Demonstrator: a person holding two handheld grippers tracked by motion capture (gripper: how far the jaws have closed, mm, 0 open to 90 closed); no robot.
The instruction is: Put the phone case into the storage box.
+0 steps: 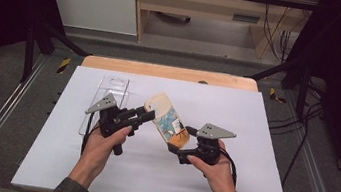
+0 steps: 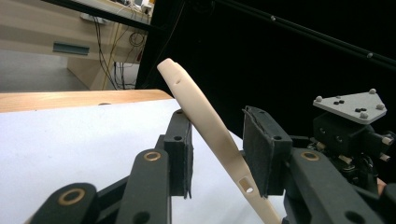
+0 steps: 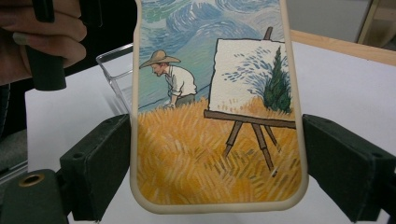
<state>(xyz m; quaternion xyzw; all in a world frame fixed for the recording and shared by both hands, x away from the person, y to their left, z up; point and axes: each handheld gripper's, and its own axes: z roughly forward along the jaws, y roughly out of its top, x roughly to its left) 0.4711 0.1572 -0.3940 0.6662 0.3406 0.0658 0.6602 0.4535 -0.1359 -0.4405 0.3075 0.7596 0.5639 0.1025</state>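
Centre of high view: right gripper (image 1: 178, 138) clamps phone case (image 1: 169, 119) across its width near lower end, pads on both side edges. Left gripper (image 1: 150, 115) straddles case's upper end; jaws part spread, near pad touching case back, other pad just off its edge; firm pinch cannot be told. Count: two grippers, one case, one clear tray (image 1: 105, 101). Case cream-rimmed, painted: hatted painter, easel, yellow field, swirled sky. Tray lies behind left gripper on white table (image 1: 253, 138).
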